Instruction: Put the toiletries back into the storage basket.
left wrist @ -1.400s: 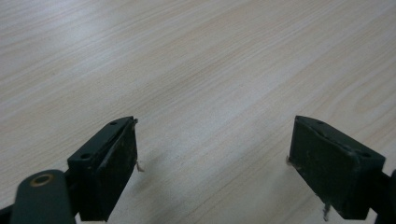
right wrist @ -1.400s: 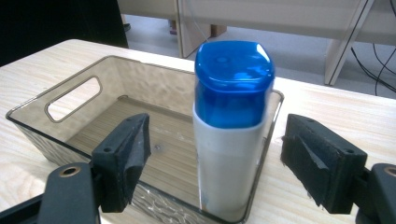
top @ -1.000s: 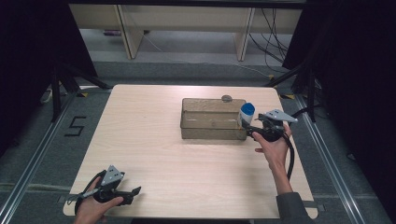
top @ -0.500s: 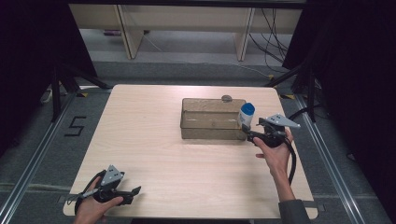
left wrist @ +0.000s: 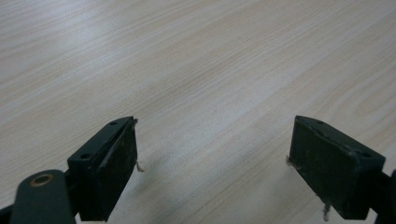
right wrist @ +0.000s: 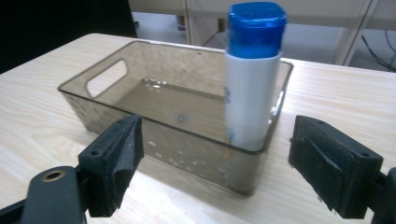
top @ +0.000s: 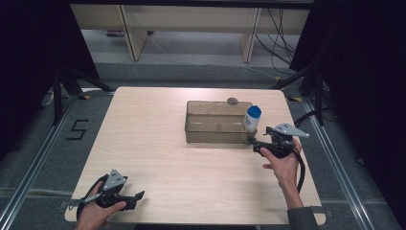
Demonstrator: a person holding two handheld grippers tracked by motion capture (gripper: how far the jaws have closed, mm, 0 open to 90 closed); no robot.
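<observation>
A white bottle with a blue cap stands upright inside the right near corner of a smoky translucent bin. My right gripper sits just outside that corner, a short way back from the bin wall. Its jaws have just been opening and now stand wide, with nothing between them. My left gripper rests open near the table's front left edge, over bare wood.
A small grey round object lies just behind the bin's far wall. The light wooden table has free room left of the bin. Shelving legs and cables stand on the floor beyond the table.
The right gripper has drawn back a little from the bin toward the person, and its jaws have spread. The bottle stays standing in the bin. The left gripper has not moved.
</observation>
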